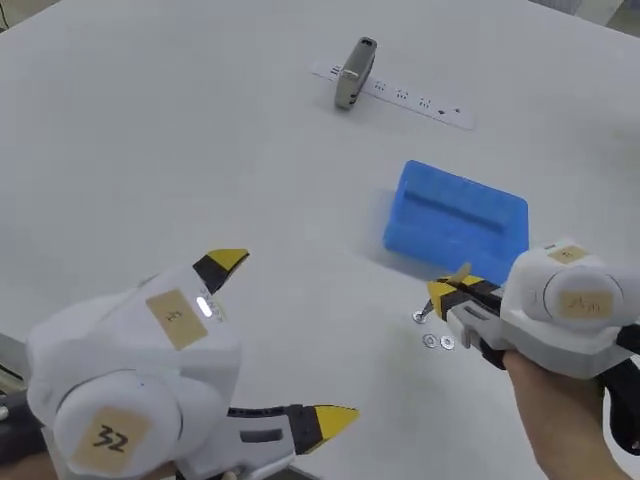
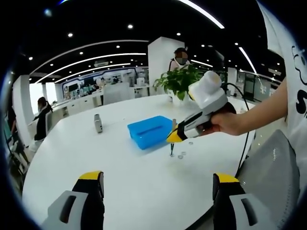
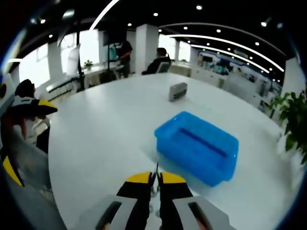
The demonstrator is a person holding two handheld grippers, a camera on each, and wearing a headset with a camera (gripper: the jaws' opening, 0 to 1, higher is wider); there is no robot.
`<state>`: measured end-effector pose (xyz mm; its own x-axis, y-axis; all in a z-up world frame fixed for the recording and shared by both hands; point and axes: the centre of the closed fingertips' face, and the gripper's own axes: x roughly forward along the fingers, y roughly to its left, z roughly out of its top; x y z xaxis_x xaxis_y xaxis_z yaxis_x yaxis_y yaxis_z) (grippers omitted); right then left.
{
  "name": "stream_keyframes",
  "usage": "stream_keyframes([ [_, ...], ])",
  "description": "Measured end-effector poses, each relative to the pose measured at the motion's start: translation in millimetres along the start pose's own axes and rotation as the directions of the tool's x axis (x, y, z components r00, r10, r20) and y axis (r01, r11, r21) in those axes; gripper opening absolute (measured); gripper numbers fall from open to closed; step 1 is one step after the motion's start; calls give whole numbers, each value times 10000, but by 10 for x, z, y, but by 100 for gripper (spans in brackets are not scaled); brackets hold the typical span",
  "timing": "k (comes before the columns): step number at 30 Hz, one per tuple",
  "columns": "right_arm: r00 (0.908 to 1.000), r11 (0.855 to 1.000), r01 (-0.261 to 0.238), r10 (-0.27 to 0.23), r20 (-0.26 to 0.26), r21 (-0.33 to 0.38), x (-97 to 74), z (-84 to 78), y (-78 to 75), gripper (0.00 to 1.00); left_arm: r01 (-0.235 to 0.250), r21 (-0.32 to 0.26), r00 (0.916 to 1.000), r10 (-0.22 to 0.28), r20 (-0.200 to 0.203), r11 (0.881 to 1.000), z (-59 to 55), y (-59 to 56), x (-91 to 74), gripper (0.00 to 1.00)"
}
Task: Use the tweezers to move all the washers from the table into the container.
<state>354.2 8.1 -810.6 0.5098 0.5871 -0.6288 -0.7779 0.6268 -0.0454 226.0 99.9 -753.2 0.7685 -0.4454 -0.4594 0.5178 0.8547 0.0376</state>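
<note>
Pinching the tweezers [image 2: 171, 151] between closed jaws, the right claw [image 1: 450, 287] hangs over the washers [image 1: 438, 342], which lie on the desk [image 1: 200, 150] just beside the blue container [image 1: 455, 215]. The left claw [image 1: 282, 340] gapes wide, empty, over bare desk by the near edge, well apart.

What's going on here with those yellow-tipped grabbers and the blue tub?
A person at a white table holds a two-jaw gripper in each hand. The right gripper is shut on a pair of tweezers, whose tip points down at a few small washers lying on the table beside the blue container. Whether the tip has a washer pinched is too small to tell. The left gripper hangs open off to the side, holding nothing.
</note>
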Motion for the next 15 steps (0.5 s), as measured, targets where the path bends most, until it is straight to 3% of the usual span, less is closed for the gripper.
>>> stream_keyframes([
  [2,10000,10000,-26,26,-31,-6,12,5,-3,2,17,-85,10000,-17,6,10000,2,3,-4,93],
  [5,9998,10000,-48,48,-177,22,13,15,4,2,172,-130,9996,-169,221,9998,40,-30,-9,99],
  [7,9997,10000,-88,89,-246,36,-2,20,22,2,-10,49,10000,10,-21,10000,-4,-5,3,99],
  [11,9999,10000,-79,80,-73,36,-78,91,24,2,35,65,9999,-36,143,10000,26,-15,-7,99],
  [15,10000,9998,11,-9,79,-175,-164,188,-2,2,-55,95,10000,55,26,9999,5,4,0,99],
])
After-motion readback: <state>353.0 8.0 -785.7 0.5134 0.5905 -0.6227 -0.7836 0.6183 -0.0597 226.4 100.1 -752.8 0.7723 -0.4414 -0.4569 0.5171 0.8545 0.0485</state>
